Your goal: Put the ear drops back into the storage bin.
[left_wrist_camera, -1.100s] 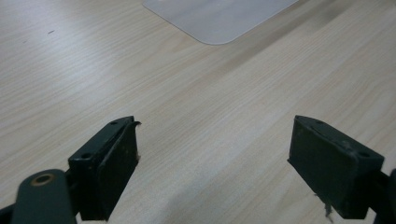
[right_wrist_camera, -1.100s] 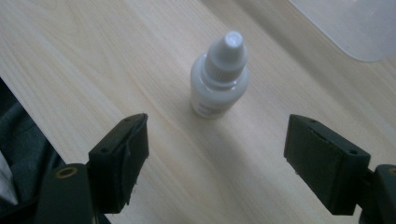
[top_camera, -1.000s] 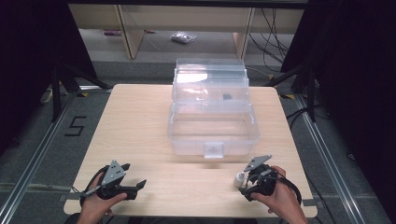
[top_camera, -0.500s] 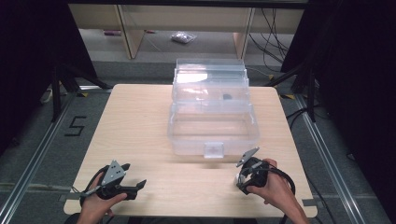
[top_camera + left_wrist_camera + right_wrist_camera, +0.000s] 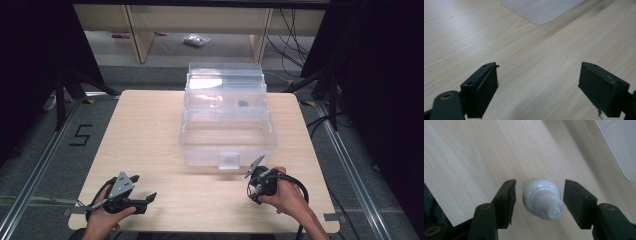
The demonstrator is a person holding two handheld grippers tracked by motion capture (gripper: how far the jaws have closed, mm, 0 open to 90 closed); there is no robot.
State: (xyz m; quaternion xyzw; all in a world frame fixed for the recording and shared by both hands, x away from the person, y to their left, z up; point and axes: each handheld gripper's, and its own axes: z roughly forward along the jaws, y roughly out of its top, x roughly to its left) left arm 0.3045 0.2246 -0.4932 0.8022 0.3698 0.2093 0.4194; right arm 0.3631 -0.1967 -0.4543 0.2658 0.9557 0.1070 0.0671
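Since a second ago we see the right gripper has moved toward the clear plastic box and tipped down near its front latch; the left gripper has stayed at the table's near left, well away from the box, jaws spread. The right gripper view gives us a small white capped bottle between spread jaws, neither touching it.
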